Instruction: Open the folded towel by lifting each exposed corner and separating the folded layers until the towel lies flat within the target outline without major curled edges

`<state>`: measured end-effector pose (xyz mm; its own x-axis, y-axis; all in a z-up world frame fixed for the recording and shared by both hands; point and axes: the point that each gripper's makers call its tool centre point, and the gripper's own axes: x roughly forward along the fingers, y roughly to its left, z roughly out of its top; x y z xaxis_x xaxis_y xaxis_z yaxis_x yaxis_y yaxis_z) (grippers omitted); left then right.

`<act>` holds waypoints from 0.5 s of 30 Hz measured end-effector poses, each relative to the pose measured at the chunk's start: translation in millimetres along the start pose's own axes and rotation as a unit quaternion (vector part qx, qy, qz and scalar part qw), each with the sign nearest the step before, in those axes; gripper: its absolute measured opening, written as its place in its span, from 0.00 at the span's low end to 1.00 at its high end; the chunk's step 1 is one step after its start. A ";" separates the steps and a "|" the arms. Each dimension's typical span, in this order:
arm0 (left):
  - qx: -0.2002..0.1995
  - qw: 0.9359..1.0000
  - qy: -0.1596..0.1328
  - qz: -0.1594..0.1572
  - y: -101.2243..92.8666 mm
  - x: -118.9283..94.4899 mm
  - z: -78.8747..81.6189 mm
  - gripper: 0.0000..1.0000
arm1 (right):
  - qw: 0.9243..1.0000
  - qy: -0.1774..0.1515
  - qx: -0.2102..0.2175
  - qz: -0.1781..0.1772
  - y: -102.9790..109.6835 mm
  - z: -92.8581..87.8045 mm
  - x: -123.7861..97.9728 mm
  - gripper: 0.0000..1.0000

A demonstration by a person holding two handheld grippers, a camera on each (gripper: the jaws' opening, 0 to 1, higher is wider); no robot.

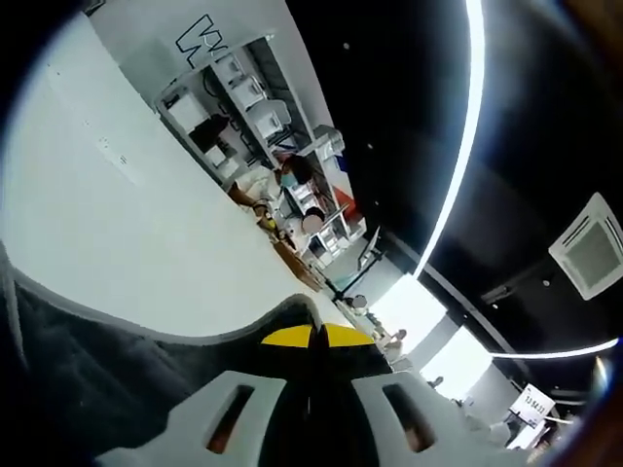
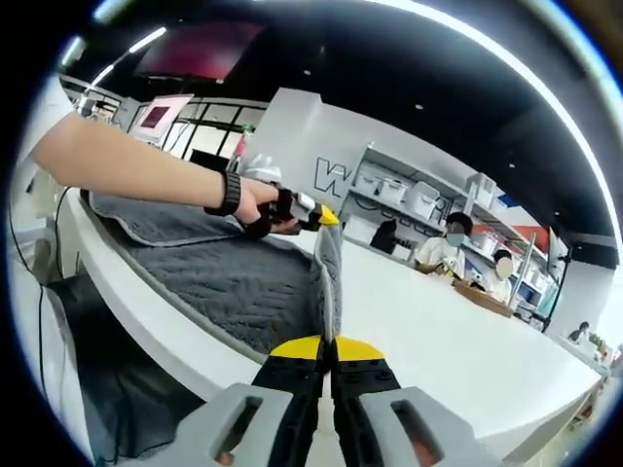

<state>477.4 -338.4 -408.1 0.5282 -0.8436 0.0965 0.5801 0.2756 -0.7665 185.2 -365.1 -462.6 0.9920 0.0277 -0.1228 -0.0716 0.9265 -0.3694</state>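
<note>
Towel point(image 2: 224, 277), dark grey and waffle-textured, is spread over the near part of a white table point(image 2: 438, 326) in the right gripper view, with part of it hanging over the table's near edge. One edge of the towel is raised into a thin upright fold running away from the camera. At the near end of that fold the right gripper point(image 2: 327, 352) is seen with its yellow-tipped black jaws pressed together on the cloth. At the far end the left gripper point(image 2: 321, 218) is held in a person's hand point(image 2: 255, 206), a dark band worn on the wrist; its yellow tip is at the lifted edge, and it is too small there for its jaws to be read.

In the left gripper view the jaws are seen closed, yellow tips meeting, with dark towel cloth point(image 1: 88, 379) gathered around and just ahead of them against the white table point(image 1: 127, 214).

On the far wall a large outlined letter "W" point(image 2: 332, 178) can be read, the rest of the word being cut off by shelving point(image 2: 419, 199) stacked with white boxes. A white sign point(image 1: 531, 405) with dark writing is visible at the edge of the left gripper view, but it is too small to be read. Two seated people point(image 2: 472, 255) are seen at the far side of the table.
</note>
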 end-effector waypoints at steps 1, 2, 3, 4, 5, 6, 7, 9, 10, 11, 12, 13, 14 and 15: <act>-0.001 1.000 0.001 0.002 0.8 0.0 -0.6 0.01 | 1.000 0.002 -0.001 0.001 0.1 -0.5 0.4 0.00; -0.003 1.000 0.002 0.005 1.9 -0.1 -2.1 0.01 | 1.000 0.006 -0.003 0.002 0.4 -1.3 1.7 0.00; -0.003 1.000 0.002 0.004 2.1 0.0 -3.0 0.01 | 1.000 0.006 -0.005 0.002 0.5 -1.4 2.1 0.00; -0.004 1.000 0.004 0.004 2.1 -0.2 -4.3 0.01 | 1.000 0.007 -0.006 0.003 0.7 -1.5 2.2 0.00; -0.003 1.000 0.006 0.003 2.0 -0.9 -5.2 0.01 | 1.000 0.008 -0.007 0.003 0.6 -1.8 2.2 0.00; 0.000 1.000 0.006 0.002 1.8 -1.4 -5.3 0.01 | 1.000 0.007 -0.006 0.003 0.6 -1.6 2.2 0.00; 0.000 1.000 0.007 0.002 1.7 -1.6 -5.5 0.01 | 1.000 0.007 -0.005 0.003 0.7 -1.5 2.2 0.00; -0.002 1.000 0.010 0.002 2.2 -1.9 -6.2 0.01 | 1.000 0.007 -0.004 0.006 0.9 -1.6 2.4 0.00; -0.002 1.000 0.009 0.002 2.0 -2.0 -6.1 0.01 | 1.000 0.007 -0.003 0.006 0.8 -1.5 2.4 0.00; -0.001 1.000 0.008 0.000 1.0 -1.8 -5.9 0.01 | 1.000 0.006 -0.003 0.009 1.2 -0.7 2.6 0.00; -0.002 1.000 0.009 -0.001 0.4 -1.5 -6.5 0.01 | 1.000 0.005 -0.002 0.009 1.3 0.0 2.7 0.00; -0.004 1.000 0.010 -0.001 0.1 -1.2 -7.0 0.01 | 1.000 0.004 -0.002 0.010 1.4 0.5 3.0 0.00; -0.005 1.000 0.011 -0.002 0.0 -1.0 -7.3 0.01 | 1.000 0.005 -0.003 0.011 1.5 0.9 3.3 0.00; -0.003 1.000 0.010 -0.003 -1.0 -0.9 -7.3 0.01 | 1.000 0.004 -0.002 0.010 0.9 1.6 3.3 0.00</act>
<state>471.8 -341.2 -412.0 0.5122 -0.8542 0.0895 0.5800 0.2672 -0.7695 188.6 -363.6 -461.9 0.9896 0.0424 -0.1374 -0.0911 0.9242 -0.3709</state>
